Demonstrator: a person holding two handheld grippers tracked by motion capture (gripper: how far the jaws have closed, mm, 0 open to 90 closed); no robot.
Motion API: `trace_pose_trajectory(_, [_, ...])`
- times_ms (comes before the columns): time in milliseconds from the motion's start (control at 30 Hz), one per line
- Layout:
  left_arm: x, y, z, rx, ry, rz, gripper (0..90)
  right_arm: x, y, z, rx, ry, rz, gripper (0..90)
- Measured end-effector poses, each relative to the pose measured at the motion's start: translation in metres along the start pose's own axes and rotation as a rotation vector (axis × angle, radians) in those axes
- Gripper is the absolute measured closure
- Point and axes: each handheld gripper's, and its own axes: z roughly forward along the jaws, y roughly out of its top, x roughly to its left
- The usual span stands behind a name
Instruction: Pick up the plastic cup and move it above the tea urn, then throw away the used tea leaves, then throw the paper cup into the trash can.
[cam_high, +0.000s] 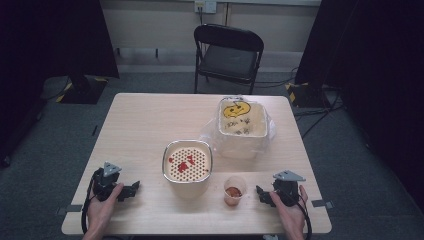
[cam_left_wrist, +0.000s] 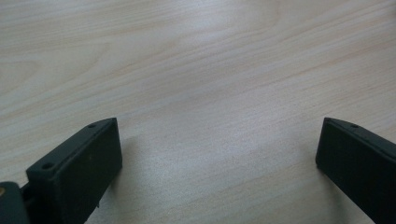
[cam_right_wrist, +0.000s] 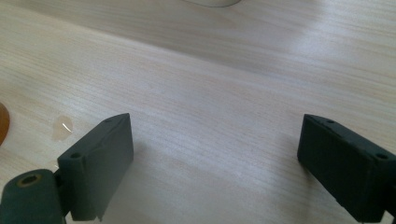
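Left hand-held gripper (cam_high: 131, 190): rested on the table (cam_high: 145, 120) at its near left corner, jaws pointing toward the middle; in its own view the jaws stood wide apart with bare wood between them, nothing held.
Strainer bowl (cam_high: 187, 162): one, near the table's centre, to the right of the left hand-held gripper and apart from it; a perforated insert carried red bits.
Small cup (cam_high: 234, 191): one, translucent, upright, with brownish-orange contents; it stood just right of and nearer than the strainer bowl.
Lined bin (cam_high: 242, 126): one, square, with a clear bag, toward the far right of the table, well behind the cup.
Right hand-held gripper (cam_high: 261, 194): rested at the near right corner, jaws wide apart and empty, pointing left toward the cup.
Key relation: the cup lay just to the left of the right hand-held gripper, near but not touching; the right hand was judged clearly the nearer one.
Axis: the cup's long axis was vertical, so a level approach from the side seemed suitable.
Droplet (cam_right_wrist: 62, 126): one small wet spot on the wood beside the right hand-held gripper's jaw.
Chair (cam_high: 228, 54): one, folding, beyond the table.
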Motion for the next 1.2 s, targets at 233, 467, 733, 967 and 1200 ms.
trace_pose_trajectory(233, [0.0,0.0,0.0,0.0,-0.001,0.0,0.0,0.001,0.0,-0.001,-0.004,0.0,0.02,12.8])
trace_pose_trajectory(467, [0.0,0.0,0.0,0.0,-0.001,0.0,0.0,0.014,0.002,-0.016,-0.024,0.112,0.024,13.9])
trace_pose_trajectory(733, [0.0,0.0,0.0,0.0,0.0,0.0,0.0,0.03,-0.002,-0.026,-0.03,0.183,0.004,19.1])
trace_pose_trajectory(967, [0.0,0.0,0.0,0.0,0.0,0.0,0.0,0.046,0.0,-0.043,-0.03,0.259,-0.048,19.5])
trace_pose_trajectory(1200, [0.0,0.0,0.0,0.0,-0.001,0.0,0.0,0.069,0.004,-0.044,-0.043,0.333,-0.094,20.0])
